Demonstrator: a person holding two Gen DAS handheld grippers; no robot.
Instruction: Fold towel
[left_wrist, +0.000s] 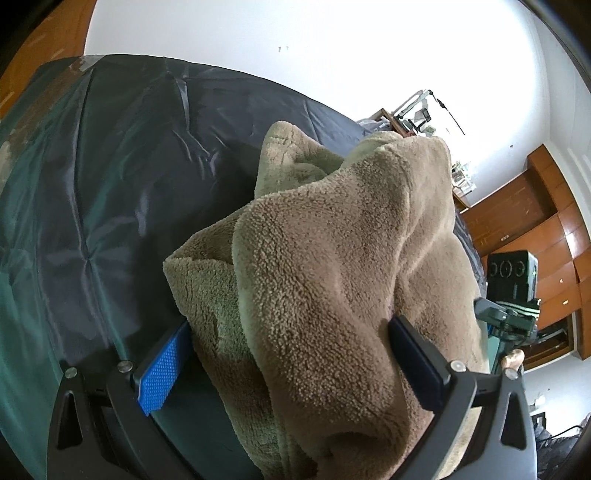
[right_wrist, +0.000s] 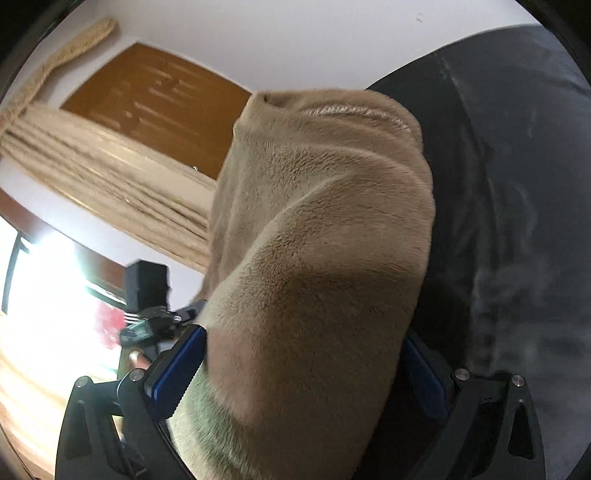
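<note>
Nearest the left wrist camera, the left claw (left_wrist: 291, 354) has its two black fingers, each faced with a blue textured pad (left_wrist: 160, 367), set wide apart with a thick bunch of the tan, fluffy fleece towel (left_wrist: 332, 258) filling the gap between them; the right pad presses into the pile, while the left pad sits just beside the cloth with part of its face bare, so whether the claw truly pinches the towel cannot be told; the towel rises from the fingers in heavy rumpled folds, its greener underside showing at the left edge. Beneath and beyond it lies a dark, shiny blue-black cover (left_wrist: 129, 166) creased over a bed, with a teal sheen on its left side; farther off stand a white wall (left_wrist: 295, 48) and brown wooden cabinets (left_wrist: 524, 229); the other black handheld device (left_wrist: 511, 291) shows just past the towel's right edge.

In the right wrist view, the right claw (right_wrist: 306, 369) likewise has both blue-padded fingers (right_wrist: 177, 369) against a fat roll of the same towel (right_wrist: 317, 240), which bulges up between them and hides the gap; the grip looks snug on both sides; the dark cover (right_wrist: 517, 184) lies to the right; behind hang pale beige curtains (right_wrist: 92, 162), a brown wooden door (right_wrist: 159, 99) and a bright window (right_wrist: 44, 288).
</note>
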